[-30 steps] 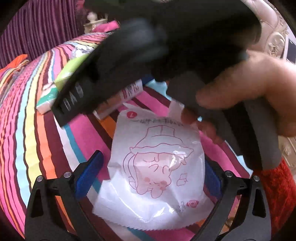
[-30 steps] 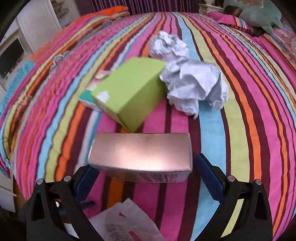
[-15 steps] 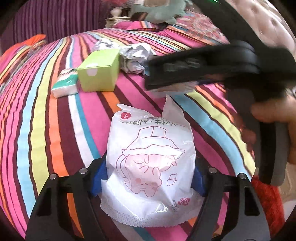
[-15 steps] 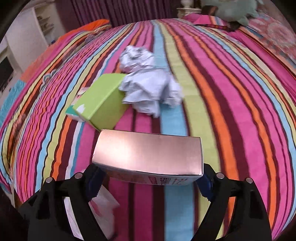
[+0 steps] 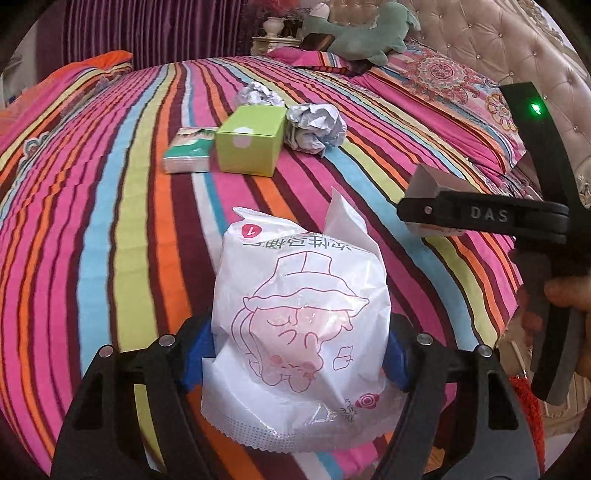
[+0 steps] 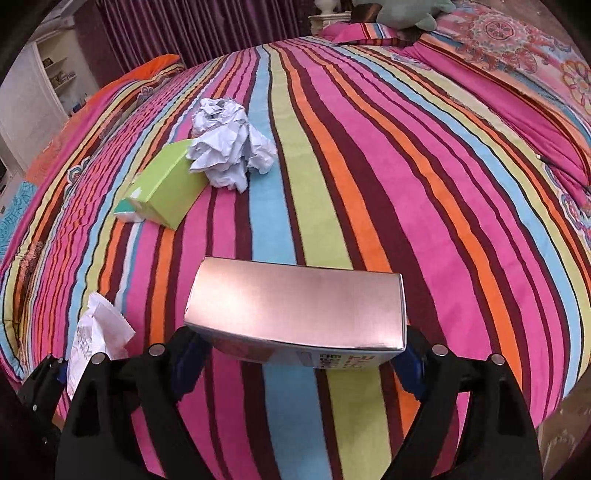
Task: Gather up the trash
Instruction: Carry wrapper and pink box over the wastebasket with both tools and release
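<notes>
Both grippers are loaded, folks! Our left gripper point(image 5: 301, 354) has its blue pads point(image 5: 197, 350) pinching the white snack wrapper point(image 5: 299, 325) by its sides, the pink cartoon print facing up at us, and it hangs clear above the striped bedspread point(image 5: 110, 229). Our right gripper point(image 6: 295, 354) is clamped on the shiny pink box point(image 6: 295, 306), one pad on each short end, box held level over the bed's near edge. From the left view we see that same gripper off to the right, a hand point(image 5: 569, 295) wrapped round its handle.

Out in the middle of the bed we have more to look at: a lime-green box point(image 5: 251, 144), a small green-and-white tissue pack point(image 5: 188, 155) just beside it towards the left edge, and two crumpled paper balls point(image 5: 316, 125) touching the green box on its far and right sides. Up at the head of the bed sits a green plush toy point(image 5: 365, 33) on the patterned pillows point(image 5: 443, 77).
</notes>
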Demonstrator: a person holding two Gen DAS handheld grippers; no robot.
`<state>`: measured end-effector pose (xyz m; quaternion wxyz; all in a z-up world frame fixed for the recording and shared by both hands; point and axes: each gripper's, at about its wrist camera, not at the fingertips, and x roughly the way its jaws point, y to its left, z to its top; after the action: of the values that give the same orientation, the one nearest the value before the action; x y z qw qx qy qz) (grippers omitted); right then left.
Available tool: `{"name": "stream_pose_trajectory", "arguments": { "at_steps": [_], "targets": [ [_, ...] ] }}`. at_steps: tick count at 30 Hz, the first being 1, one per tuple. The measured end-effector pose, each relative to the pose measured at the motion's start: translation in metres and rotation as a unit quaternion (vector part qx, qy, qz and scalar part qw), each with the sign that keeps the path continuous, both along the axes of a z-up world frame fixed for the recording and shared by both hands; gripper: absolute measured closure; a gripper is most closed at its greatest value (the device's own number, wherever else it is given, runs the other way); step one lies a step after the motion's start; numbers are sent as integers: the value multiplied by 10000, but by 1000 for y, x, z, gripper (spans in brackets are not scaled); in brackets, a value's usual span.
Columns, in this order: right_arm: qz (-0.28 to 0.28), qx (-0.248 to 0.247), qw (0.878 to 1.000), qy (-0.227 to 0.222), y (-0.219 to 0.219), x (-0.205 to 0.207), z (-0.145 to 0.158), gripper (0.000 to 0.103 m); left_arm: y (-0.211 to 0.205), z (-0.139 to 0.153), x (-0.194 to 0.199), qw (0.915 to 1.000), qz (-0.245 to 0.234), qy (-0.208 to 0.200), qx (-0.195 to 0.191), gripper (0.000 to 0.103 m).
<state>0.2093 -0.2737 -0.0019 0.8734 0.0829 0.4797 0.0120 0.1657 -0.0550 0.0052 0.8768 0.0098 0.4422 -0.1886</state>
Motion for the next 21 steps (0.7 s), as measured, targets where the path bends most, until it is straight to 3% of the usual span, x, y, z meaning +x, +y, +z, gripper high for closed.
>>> {"name": "stream_pose_trajectory", "arguments": {
  "at_steps": [7, 11, 15, 21],
  "targets": [
    [-205, 84, 9997, -110, 1, -32, 9, 23, 17, 13, -32, 9999, 76, -67, -102, 31],
    [-284, 585, 9973, -338, 0, -75, 16, 23, 32, 15, -65, 9998, 138, -88, -150, 31],
    [-83, 765, 9958, -487, 15, -128, 15, 23, 47, 12, -110, 9994, 172, -31, -311, 31],
    [-26, 1071, 9942, 90, 38, -188, -27, 23, 52, -18, -172, 9983, 89, 392, -413, 31]
  ]
}}
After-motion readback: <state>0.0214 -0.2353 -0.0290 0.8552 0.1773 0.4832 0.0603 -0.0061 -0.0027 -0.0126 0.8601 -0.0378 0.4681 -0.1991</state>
